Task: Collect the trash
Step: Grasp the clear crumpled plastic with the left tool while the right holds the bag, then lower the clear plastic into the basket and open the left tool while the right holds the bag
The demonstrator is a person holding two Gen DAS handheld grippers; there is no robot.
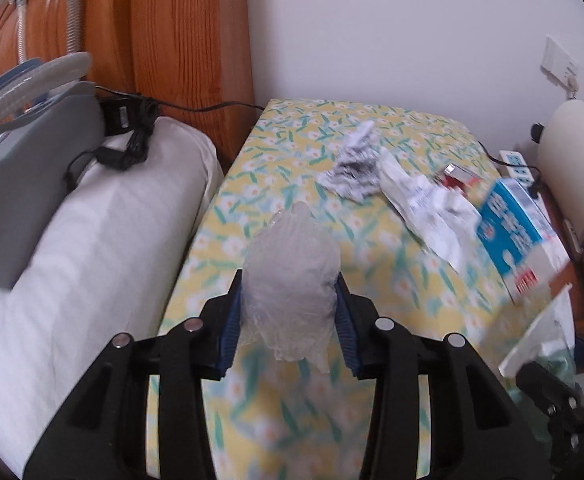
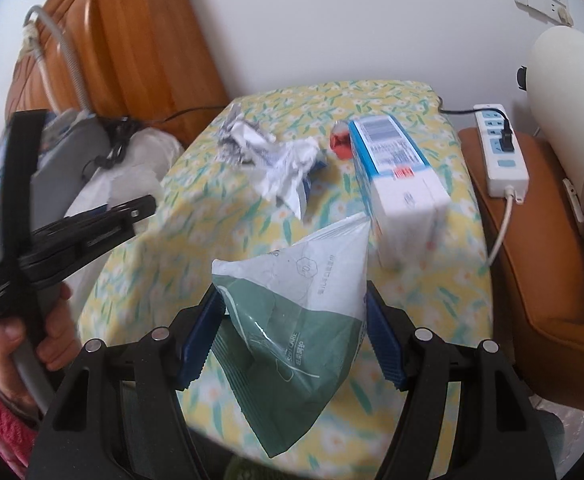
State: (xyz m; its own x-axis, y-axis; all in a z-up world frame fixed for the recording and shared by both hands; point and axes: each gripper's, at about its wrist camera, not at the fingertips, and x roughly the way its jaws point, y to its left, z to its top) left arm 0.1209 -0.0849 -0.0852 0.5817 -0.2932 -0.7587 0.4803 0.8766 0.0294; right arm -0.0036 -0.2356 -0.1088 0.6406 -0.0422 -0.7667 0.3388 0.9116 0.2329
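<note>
Gripping a crumpled wad of clear plastic film (image 1: pixel 290 268), the left gripper (image 1: pixel 290 300) has both blue pads (image 1: pixel 230 320) pressed against the wad's sides, the jaws clamped on it above the flower-patterned tablecloth (image 1: pixel 276 152). No earlier view is given; the wad sits squarely between the fingers and stands proud of their tips. The right gripper (image 2: pixel 292 312) is clamped on a green-and-white plastic package (image 2: pixel 292 308), its wide body filling the gap between the two blue pads (image 2: pixel 383 344) and its lower corner hanging toward the camera. Remaining on the cloth, well ahead of both grippers: crumpled printed paper (image 2: pixel 248 136), a crumpled white wrapper (image 2: pixel 292 168) just beside it, a small red packet (image 2: pixel 341 142), and a blue-and-white carton (image 2: pixel 395 172) lying on its side. Seen from the right wrist, a hand (image 2: pixel 32 336) with a red knitted sleeve (image 2: pixel 4 420) holds the left gripper's handle. A white power strip (image 2: pixel 501 148) lies on a brown surface right of the table.
</note>
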